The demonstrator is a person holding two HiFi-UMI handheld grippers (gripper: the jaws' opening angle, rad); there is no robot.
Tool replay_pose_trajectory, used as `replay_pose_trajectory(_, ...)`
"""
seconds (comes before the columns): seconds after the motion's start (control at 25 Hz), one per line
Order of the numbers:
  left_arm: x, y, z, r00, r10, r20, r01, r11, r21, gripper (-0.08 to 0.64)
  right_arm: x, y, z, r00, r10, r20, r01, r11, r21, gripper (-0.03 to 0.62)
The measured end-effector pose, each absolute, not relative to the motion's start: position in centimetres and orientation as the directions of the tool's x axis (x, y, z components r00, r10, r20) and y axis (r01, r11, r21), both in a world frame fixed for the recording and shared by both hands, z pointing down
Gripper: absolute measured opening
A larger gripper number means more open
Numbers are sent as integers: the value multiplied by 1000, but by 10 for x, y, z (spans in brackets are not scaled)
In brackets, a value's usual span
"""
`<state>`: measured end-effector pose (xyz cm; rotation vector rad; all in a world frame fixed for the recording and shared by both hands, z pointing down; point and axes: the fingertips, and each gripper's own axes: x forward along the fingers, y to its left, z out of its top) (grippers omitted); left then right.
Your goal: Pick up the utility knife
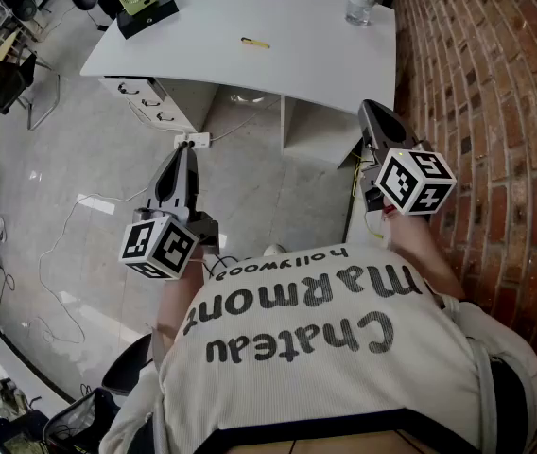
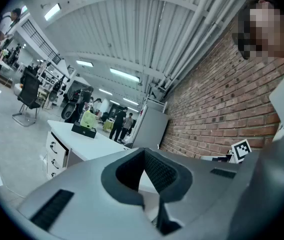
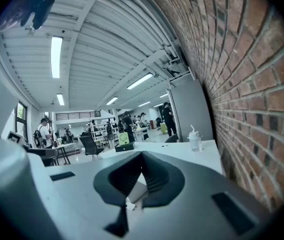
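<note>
Approach step — left gripper and right gripper closed, empty, well apart from the utility knife on the table (next: step closer, open one).

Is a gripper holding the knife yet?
No, the utility knife lies on the white table, well away from the left gripper and the right gripper.

The person wears a cream shirt with large dark lettering printed across the front and a dark hem. The left gripper and right gripper are grey with black ribbed pads. Each carries a white cube with black square markers.
</note>
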<state>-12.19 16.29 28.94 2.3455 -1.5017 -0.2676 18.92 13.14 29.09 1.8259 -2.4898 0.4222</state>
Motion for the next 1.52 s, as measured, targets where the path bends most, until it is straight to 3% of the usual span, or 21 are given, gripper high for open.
replay_pose_trajectory(0.64, -134, 149, 296, 434, -901, 13, -834, -396, 384, 2, 178, 114, 302, -312, -938, 152, -925, 263, -275, 3)
replay_pose_trajectory(1.04, -133, 131, 310, 427, -904, 19, -819, -378, 432, 2, 167, 99, 327, -334, -916, 220, -913, 257, -318, 3)
replay_pose_trajectory(1.52, -135, 50, 322, 395, -917, 50, -842, -340, 418, 2, 162, 7, 343, -372, -900, 226, -899, 290, -328, 3)
